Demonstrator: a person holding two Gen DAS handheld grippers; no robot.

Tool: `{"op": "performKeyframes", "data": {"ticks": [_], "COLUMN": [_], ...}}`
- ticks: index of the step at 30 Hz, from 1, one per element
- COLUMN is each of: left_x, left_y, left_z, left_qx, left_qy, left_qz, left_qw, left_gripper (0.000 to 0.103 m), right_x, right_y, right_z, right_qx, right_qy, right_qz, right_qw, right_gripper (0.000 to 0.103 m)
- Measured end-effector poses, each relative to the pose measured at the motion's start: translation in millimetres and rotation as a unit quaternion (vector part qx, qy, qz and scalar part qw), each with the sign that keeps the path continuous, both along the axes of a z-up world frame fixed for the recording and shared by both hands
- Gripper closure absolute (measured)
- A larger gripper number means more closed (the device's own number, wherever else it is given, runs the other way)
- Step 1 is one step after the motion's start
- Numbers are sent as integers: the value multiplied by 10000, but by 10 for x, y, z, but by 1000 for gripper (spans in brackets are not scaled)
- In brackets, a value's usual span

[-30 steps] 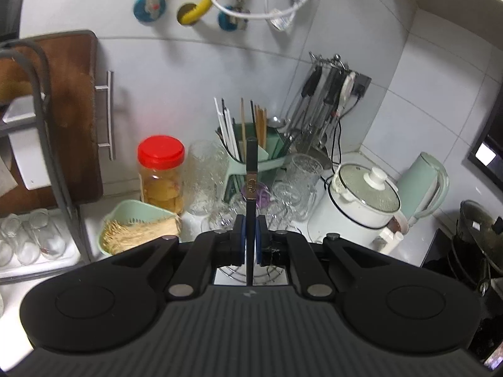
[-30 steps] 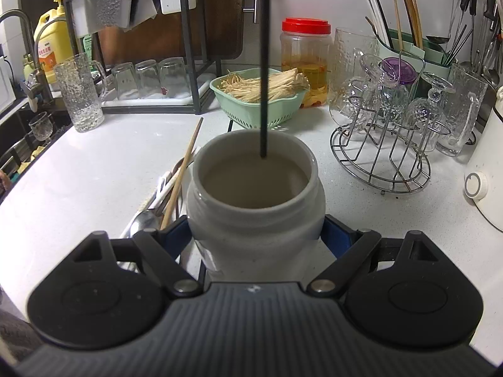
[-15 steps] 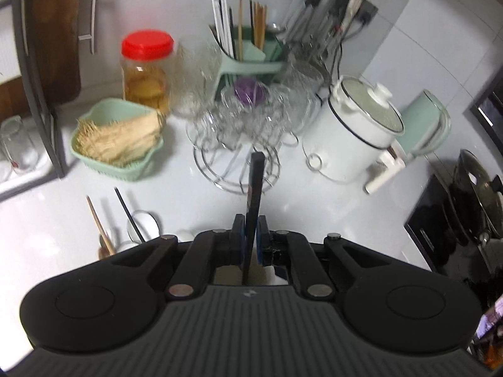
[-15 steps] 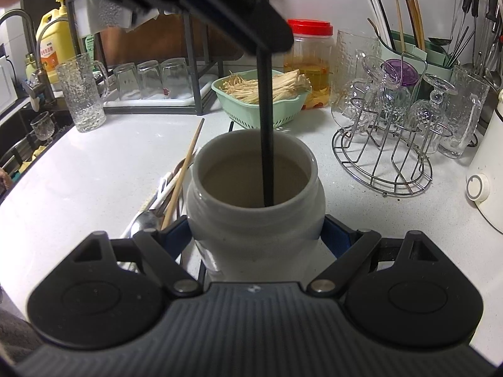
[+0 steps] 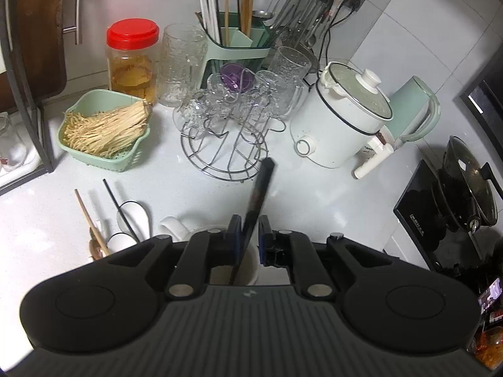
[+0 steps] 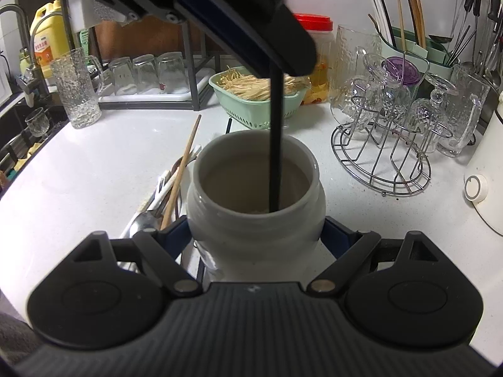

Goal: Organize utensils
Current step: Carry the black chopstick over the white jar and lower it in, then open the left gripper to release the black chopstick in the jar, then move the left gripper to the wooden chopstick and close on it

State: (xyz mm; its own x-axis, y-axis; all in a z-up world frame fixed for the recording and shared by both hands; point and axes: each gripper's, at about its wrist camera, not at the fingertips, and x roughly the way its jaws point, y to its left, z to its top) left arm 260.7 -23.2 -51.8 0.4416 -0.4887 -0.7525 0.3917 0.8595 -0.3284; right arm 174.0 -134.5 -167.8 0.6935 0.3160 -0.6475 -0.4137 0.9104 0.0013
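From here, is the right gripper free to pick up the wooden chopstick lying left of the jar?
Probably not yet: the right gripper is clamped around the white ceramic jar. The wooden chopstick lies unobstructed beside it on the counter, so the jar must be released first.

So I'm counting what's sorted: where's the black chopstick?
In the right wrist view the black chopstick stands inside the white jar, centre frame, between the opening left gripper jaws.
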Motion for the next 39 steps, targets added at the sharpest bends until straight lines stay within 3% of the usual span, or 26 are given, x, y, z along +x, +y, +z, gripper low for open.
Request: {"op": "performKeyframes", "data": {"ticks": [3,7,13,24,39], "left_x": [13,0,-109,-283,-187], "left_y": [50,169,341,725,965], "left_z": [34,83,196,233,-420], "left_qx": [22,-114,-79,-110,180], "left_qy": [-45,-105,-278,-532,-73], "left_qz": [103,274,516,771,930], "left_qw": [9999,9995,9982,9955,9955], "left_gripper": [87,63,50,49,49], "right_x": [-7,-8,6,20,-46], "right_y": [4,5,-25,-88,-175], "right_z": [0,1,6,13,8], "right_qx": [-3,-1,19,23,63], "right_qy": [-3,-3,28,94,131], "right_qz": [-62,-163,-395,-732,-890], "right_qw": [10000,9999,9992,9973,9959], "right_gripper": [13,13,13,13,13]}}
